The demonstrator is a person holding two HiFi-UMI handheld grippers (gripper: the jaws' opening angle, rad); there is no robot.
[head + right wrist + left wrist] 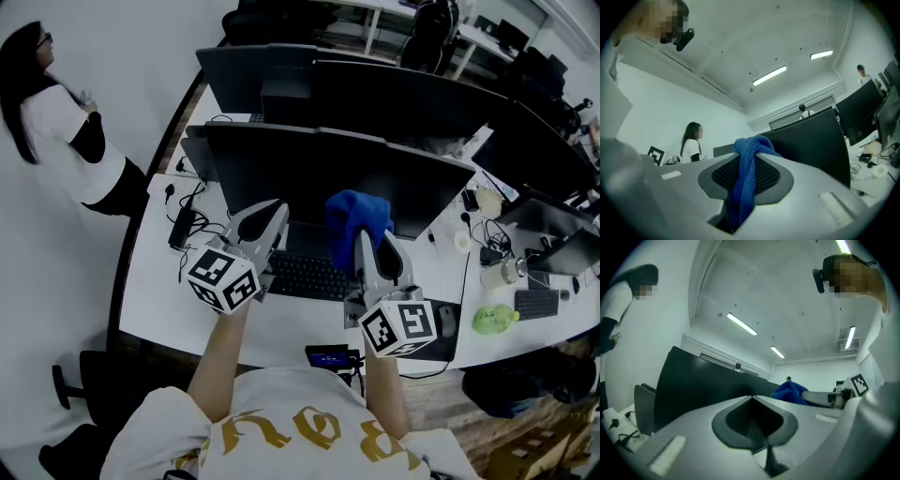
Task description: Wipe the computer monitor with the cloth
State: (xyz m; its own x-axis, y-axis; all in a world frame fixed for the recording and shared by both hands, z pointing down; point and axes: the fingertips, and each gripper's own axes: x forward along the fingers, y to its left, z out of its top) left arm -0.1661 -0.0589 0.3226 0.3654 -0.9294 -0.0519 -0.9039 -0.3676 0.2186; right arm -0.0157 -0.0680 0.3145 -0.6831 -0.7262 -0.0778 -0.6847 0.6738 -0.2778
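Right gripper in my hand is clamped on the blue cloth, near the computer monitor; my left gripper has its jaws together, holding nothing.

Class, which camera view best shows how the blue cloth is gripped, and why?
The right gripper view: the blue cloth hangs pinched between the right gripper's shut jaws. The head view shows it only as a bunch before the monitor; the left gripper view, a small blue lump beyond.
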